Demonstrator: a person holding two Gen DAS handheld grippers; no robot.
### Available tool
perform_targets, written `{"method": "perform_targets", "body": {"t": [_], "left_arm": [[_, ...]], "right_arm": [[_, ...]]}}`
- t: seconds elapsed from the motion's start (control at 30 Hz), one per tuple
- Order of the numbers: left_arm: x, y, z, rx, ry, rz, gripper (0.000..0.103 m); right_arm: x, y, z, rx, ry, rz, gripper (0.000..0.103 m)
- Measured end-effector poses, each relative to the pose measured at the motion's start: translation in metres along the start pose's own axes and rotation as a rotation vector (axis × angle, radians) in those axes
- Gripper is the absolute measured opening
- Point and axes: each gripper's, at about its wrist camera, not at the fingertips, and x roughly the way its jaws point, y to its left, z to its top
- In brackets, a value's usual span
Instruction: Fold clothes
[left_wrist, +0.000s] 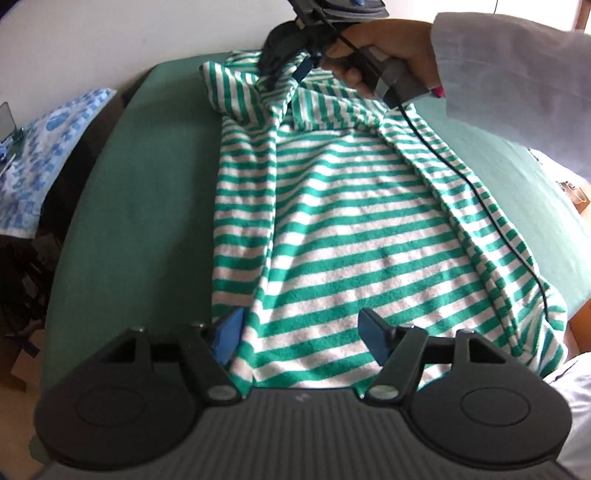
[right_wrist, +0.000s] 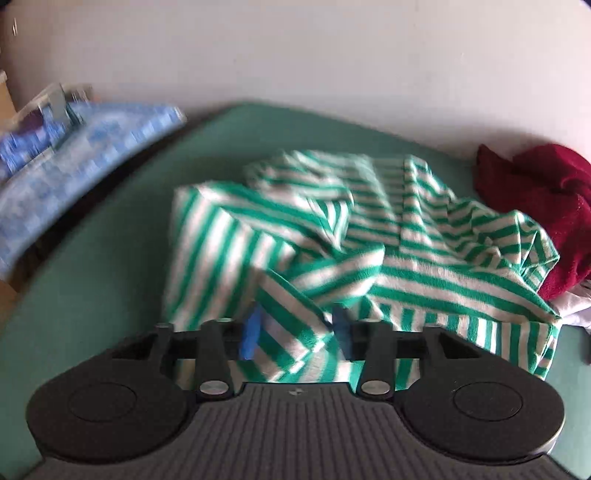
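Left gripper (left_wrist: 299, 338): jaws wide apart over the near edge of the shirt (left_wrist: 332, 229); the left blue pad (left_wrist: 227, 338) sits at the shirt's left fold and the right pad lies on the stripes. Nothing is clamped.
Right gripper (right_wrist: 295, 330): jaws partly closed, with a fold of striped cloth between the blue pads; they appear clamped on the shirt (right_wrist: 369, 251), though the view is blurred. In the left wrist view this gripper (left_wrist: 295, 66) is at the far end, holding up a bunch of cloth there, with a hand (left_wrist: 373, 55) on its handle.
Shirt place: on the green cover (left_wrist: 140, 206), near its middle.
Shirt axis: long axis runs near to far in the left view, stripes crossing left to right; the far end is gathered upward.
Counts: one striped shirt, two grippers, one red cloth (right_wrist: 546, 206), one blue patterned cloth (right_wrist: 92, 147).
Red cloth: bunched at the far right, touching the shirt's edge.
Blue cloth: off the cover's left side.
Cable (left_wrist: 480, 206): runs across the shirt's right side.
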Motion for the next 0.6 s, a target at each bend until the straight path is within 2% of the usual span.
{"method": "perform_targets", "body": {"t": [0.07,0.17,0.23,0.27,0.33,0.43,0.53,0.6], "left_arm": [[0.002,0.000,-0.001,0.004,0.002,0.003,0.066],[0.004,0.000,-0.002,0.017,-0.001,0.002,0.060],[0.003,0.000,0.001,0.023,-0.009,-0.005,0.047],[0.003,-0.001,0.003,0.025,-0.013,-0.008,0.044],[0.003,-0.002,0.005,0.029,-0.020,-0.030,0.037],[0.006,-0.011,0.006,0.058,-0.021,-0.070,0.037],[0.011,-0.019,0.005,0.106,-0.003,-0.055,0.037],[0.012,-0.021,0.005,0.127,0.010,-0.041,0.038]], "right_arm": [[-0.009,-0.012,0.003,0.049,-0.024,0.051,0.009],[-0.045,-0.032,0.005,0.112,-0.142,0.116,0.008],[-0.069,-0.048,0.000,0.159,-0.198,0.143,0.008],[-0.079,-0.056,-0.005,0.173,-0.215,0.142,0.008],[-0.092,-0.071,-0.020,0.169,-0.204,0.077,0.008],[-0.083,-0.088,-0.043,0.191,-0.108,0.036,0.009],[-0.073,-0.106,-0.063,0.241,-0.022,0.024,0.022],[-0.072,-0.120,-0.056,0.347,-0.086,0.029,0.043]]}}
